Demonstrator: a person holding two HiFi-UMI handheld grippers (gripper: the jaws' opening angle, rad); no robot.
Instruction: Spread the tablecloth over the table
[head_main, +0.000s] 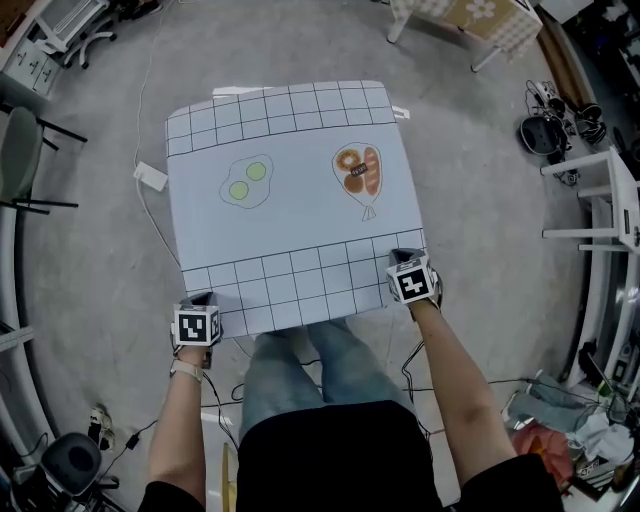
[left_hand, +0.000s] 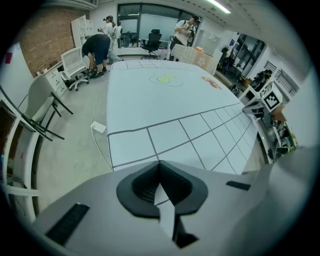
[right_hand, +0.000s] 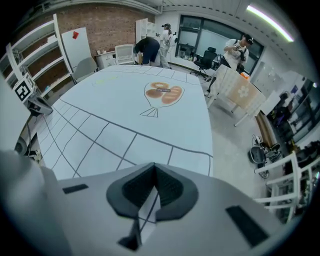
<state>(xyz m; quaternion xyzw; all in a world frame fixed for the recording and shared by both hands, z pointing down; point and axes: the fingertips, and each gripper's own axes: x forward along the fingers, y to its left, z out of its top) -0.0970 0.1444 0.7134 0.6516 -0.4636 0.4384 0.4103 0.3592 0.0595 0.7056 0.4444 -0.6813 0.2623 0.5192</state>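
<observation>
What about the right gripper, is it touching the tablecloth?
Touching. In the right gripper view, the right gripper has its jaws closed on the near edge of the tablecloth, with a strip of the cloth pinched between them.

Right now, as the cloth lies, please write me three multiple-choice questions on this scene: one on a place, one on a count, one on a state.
1. In the head view, on which part of the tablecloth lies the orange-brown drawing?
A. its right half
B. its left half
C. the near grid band
2. How many drawings does the tablecloth bear?
A. one
B. two
C. four
3. The left tongs and the right tongs are:
A. both open
B. both shut on the tablecloth
C. only the right shut
Key: 1 A, it sits right of the green drawing; 2 B, only these two show; 3 B, each gripper view shows cloth pinched in them.
</observation>
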